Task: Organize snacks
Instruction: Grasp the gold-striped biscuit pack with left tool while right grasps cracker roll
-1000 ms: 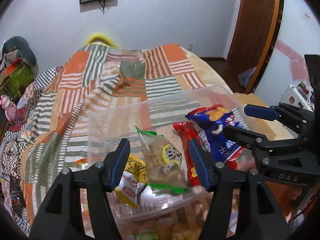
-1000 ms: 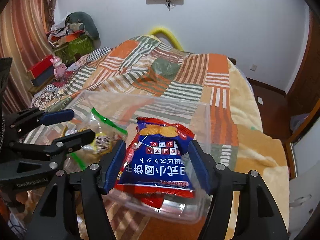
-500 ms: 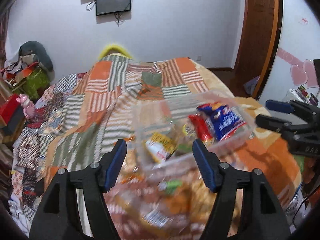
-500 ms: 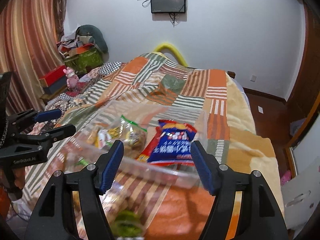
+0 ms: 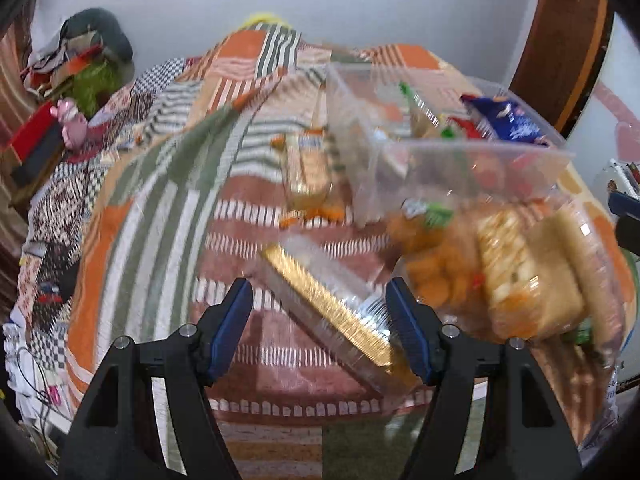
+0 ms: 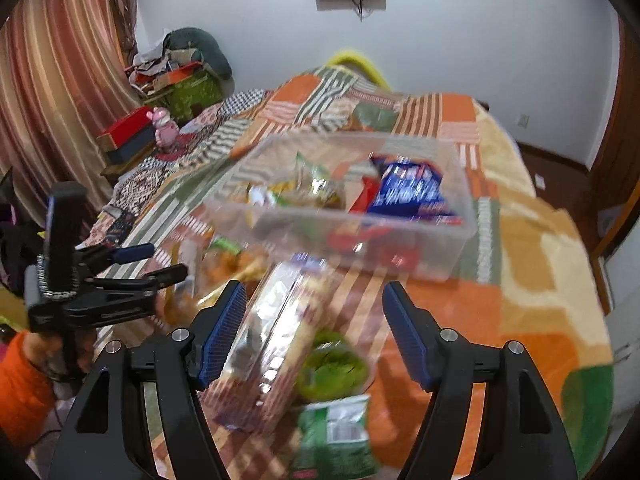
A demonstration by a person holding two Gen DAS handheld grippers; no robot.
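Observation:
A clear plastic bin (image 6: 448,236) sits on the striped bedspread and holds a blue snack bag (image 6: 408,192), a red packet and a green-edged bag. It shows in the left wrist view (image 5: 472,152) too. My left gripper (image 5: 320,328) is open and empty above a gold-edged clear pack (image 5: 332,312). Orange snacks in a clear bag (image 5: 436,272) and a bread pack (image 5: 532,276) lie to its right. My right gripper (image 6: 312,332) is open and empty over a long clear pastry pack (image 6: 280,340), a round green snack (image 6: 332,368) and a green bag (image 6: 336,432).
A biscuit pack (image 5: 308,176) lies left of the bin. A bedside stand at the left carries a red box (image 6: 128,132), a pink toy (image 6: 164,128) and clutter. A wooden door (image 5: 560,52) is at the right. The left gripper also shows in the right wrist view (image 6: 144,260).
Both grippers have drawn back from the bin and lowered toward the loose snacks in front of it. The blue bag stays in the bin. Both views are motion-blurred.

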